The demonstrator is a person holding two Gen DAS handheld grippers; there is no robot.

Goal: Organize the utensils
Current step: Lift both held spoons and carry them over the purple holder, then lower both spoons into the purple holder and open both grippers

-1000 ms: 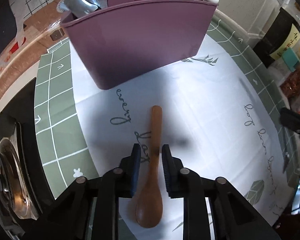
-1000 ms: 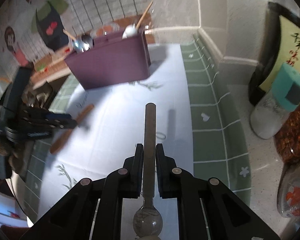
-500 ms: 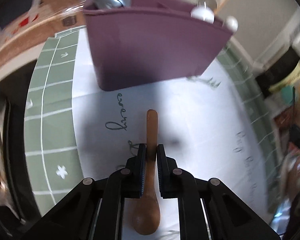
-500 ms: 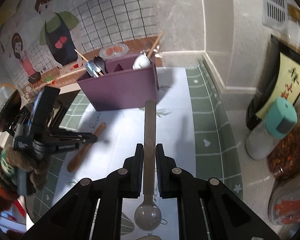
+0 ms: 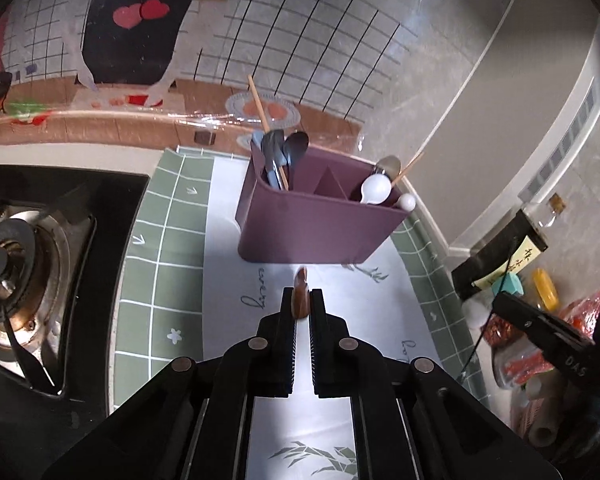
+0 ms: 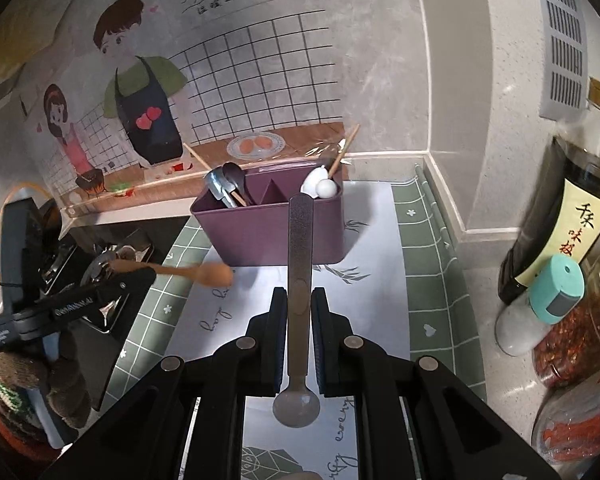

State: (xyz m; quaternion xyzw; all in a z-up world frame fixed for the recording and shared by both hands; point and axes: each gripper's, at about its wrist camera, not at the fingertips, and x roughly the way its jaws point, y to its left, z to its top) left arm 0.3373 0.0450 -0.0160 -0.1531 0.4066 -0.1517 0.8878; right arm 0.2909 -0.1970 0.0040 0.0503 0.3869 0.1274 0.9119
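Observation:
A purple divided utensil holder (image 5: 316, 226) stands at the back of the white and green mat (image 5: 168, 248), with metal spoons, a chopstick and white spoons in it. My left gripper (image 5: 301, 300) is shut on a brown wooden spoon (image 5: 301, 292), lifted above the mat; seen end-on here. In the right wrist view the wooden spoon (image 6: 196, 271) hangs level from the left gripper (image 6: 140, 274), left of the holder (image 6: 272, 224). My right gripper (image 6: 299, 300) is shut on a grey speckled spoon (image 6: 299, 264), handle pointing at the holder, bowl toward the camera.
A gas stove (image 5: 16, 264) lies left of the mat. At the right stand a dark sauce bottle (image 6: 560, 216), a shaker with a teal cap (image 6: 540, 304) and jars of red chili (image 6: 580, 340). A tiled wall with a cartoon decal is behind.
My left gripper closed on the wooden spoon and lifted it off the mat. My right gripper rose with the grey spoon and moved nearer the holder.

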